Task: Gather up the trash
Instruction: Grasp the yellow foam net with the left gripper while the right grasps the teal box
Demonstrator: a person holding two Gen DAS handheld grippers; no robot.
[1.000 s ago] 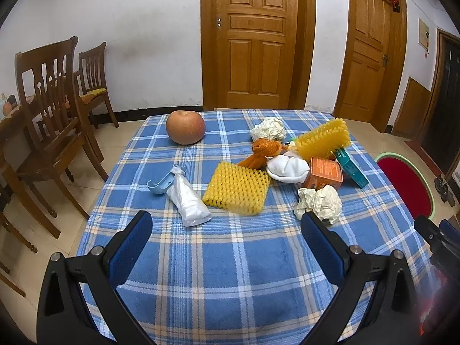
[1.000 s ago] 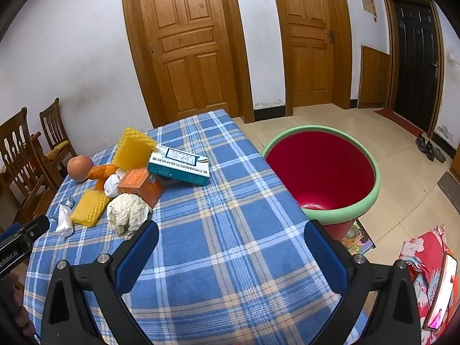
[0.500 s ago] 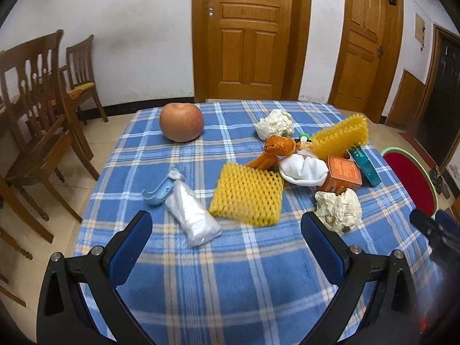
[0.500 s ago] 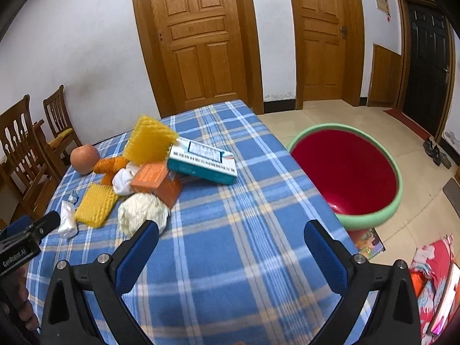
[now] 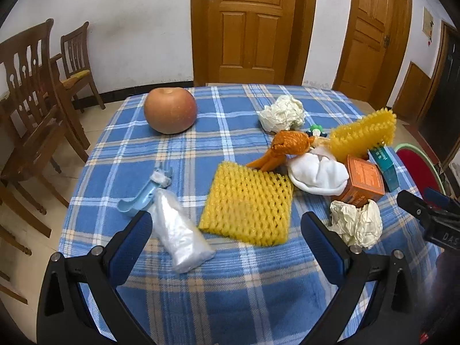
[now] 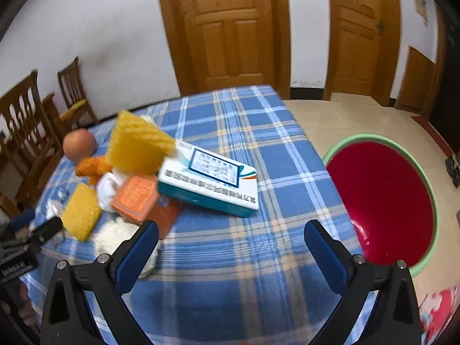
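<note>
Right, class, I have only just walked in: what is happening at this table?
A person holds a gripper in each hand over a blue checked tablecloth strewn with rubbish. The left gripper, open and empty, faces a flat yellow foam net. The right gripper, also open and empty, points towards a teal and white box. Nothing is picked up yet. A red basin waits on the floor beside the table.

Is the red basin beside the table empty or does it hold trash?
Empty, as far as visible: the red basin shows only bare red inside; its near part is hidden.
</note>
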